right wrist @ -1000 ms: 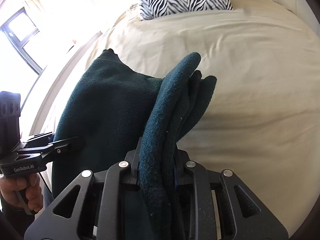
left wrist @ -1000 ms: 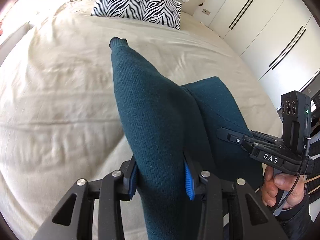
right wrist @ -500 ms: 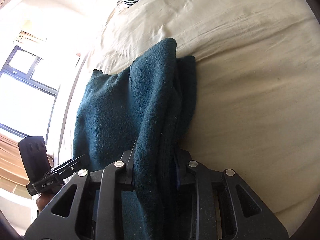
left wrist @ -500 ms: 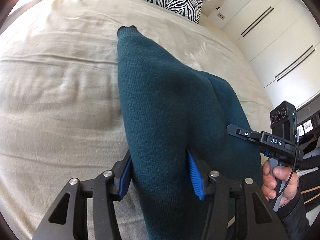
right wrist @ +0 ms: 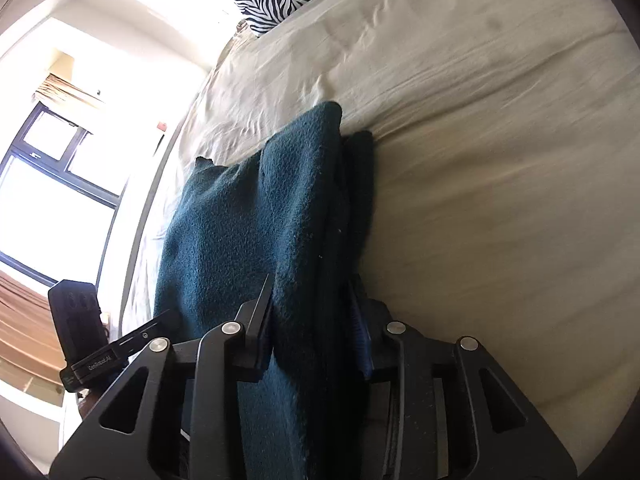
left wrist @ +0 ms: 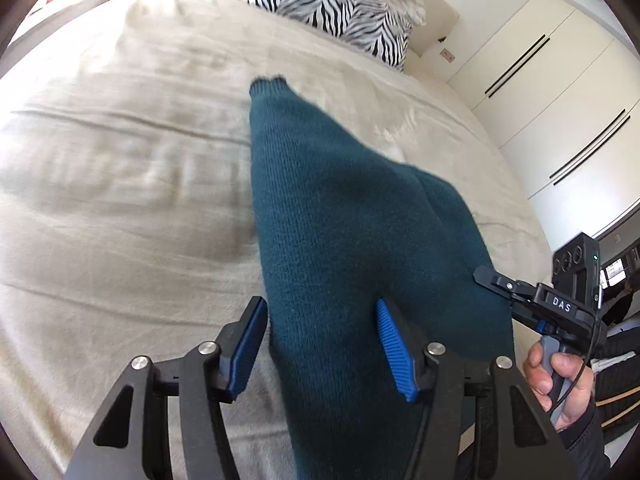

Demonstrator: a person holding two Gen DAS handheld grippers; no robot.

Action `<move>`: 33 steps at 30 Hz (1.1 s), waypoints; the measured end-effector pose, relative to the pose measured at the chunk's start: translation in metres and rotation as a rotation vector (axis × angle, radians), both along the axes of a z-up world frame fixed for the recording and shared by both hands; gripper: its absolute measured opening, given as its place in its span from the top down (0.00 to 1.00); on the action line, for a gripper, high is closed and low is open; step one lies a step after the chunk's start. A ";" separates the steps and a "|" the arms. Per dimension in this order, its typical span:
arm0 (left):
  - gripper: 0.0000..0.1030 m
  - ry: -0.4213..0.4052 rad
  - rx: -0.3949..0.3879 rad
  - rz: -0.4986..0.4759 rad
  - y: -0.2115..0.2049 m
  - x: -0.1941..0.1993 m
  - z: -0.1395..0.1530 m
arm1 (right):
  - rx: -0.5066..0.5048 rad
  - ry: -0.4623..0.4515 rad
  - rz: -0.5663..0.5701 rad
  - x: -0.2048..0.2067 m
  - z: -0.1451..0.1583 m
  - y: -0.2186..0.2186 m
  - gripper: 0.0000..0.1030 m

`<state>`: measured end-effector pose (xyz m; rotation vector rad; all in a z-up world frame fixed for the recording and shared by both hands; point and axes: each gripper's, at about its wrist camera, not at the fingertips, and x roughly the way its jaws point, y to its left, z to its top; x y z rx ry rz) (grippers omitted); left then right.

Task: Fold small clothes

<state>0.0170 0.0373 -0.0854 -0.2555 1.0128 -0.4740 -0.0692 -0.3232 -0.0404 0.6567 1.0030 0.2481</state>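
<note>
One wide bed [left wrist: 120,208] fills the room, a zebra pillow [left wrist: 340,12] at its 12 o'clock end. Across its near half lies the teal sweater [left wrist: 340,240], cuff pointing toward 12. The left gripper [left wrist: 320,344] stands parted around the knit, blue pads spread. The right gripper [right wrist: 312,320] is clamped on the bunched 3 o'clock edge.

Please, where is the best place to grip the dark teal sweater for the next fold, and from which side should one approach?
Probably at the ribbed cuff of the teal sweater, the far end lying flat on the bed. Come from above, fingers across its narrow width. The left gripper looks open around the near end, so it seems free to move.
</note>
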 end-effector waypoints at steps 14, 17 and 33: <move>0.00 -0.771 0.329 0.227 -0.012 -0.106 0.144 | -0.562 -0.591 -0.285 -0.110 0.175 0.023 0.03; 0.00 -0.865 0.391 0.323 -0.014 -0.127 0.165 | -0.594 -0.713 -0.342 -0.134 0.212 0.027 0.00; 0.00 -0.317 0.386 0.253 -0.004 -0.091 0.088 | -0.571 -0.434 -0.254 -0.150 0.199 0.044 0.00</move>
